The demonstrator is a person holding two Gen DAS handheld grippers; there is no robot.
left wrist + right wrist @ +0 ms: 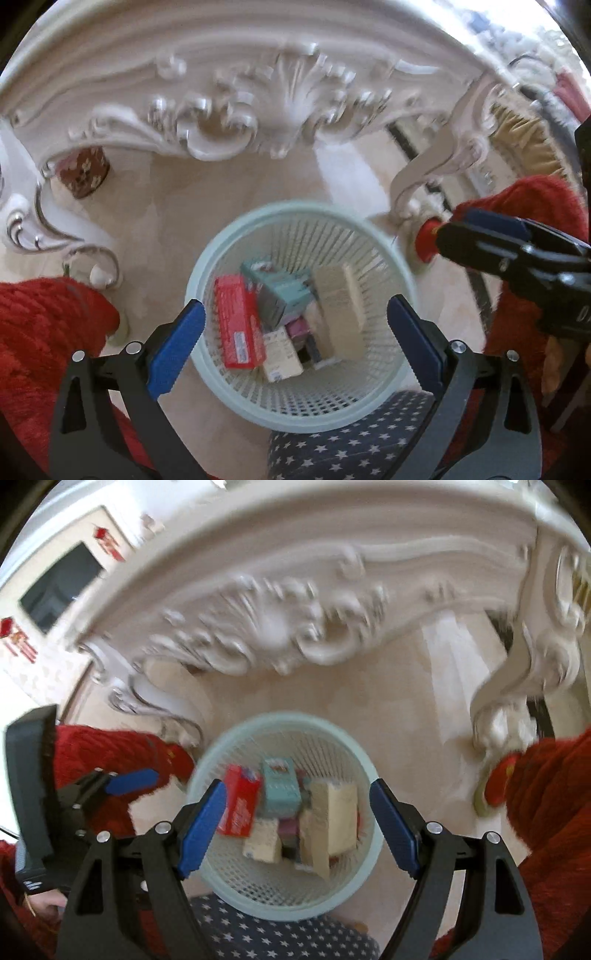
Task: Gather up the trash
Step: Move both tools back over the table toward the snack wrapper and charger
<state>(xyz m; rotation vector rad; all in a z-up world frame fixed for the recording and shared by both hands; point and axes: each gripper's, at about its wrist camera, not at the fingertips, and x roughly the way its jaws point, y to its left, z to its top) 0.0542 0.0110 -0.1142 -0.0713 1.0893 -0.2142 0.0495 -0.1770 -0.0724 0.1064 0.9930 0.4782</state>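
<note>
Both tools, left tool [295, 325] and right tool [297, 823], hang empty with jaws spread above the basket [388, 236], boxes [240, 321] lying inside.

No print can be read — the labels on the red box [239, 325] and teal box [280, 788] are blurred.

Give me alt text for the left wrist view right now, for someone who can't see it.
Open, empty left tongs hang over a pale green basket on a cream floor, holding a red box, a teal box, a beige box and smaller cartons. The right tongs enter from the right; a carved white table stands behind.
</note>
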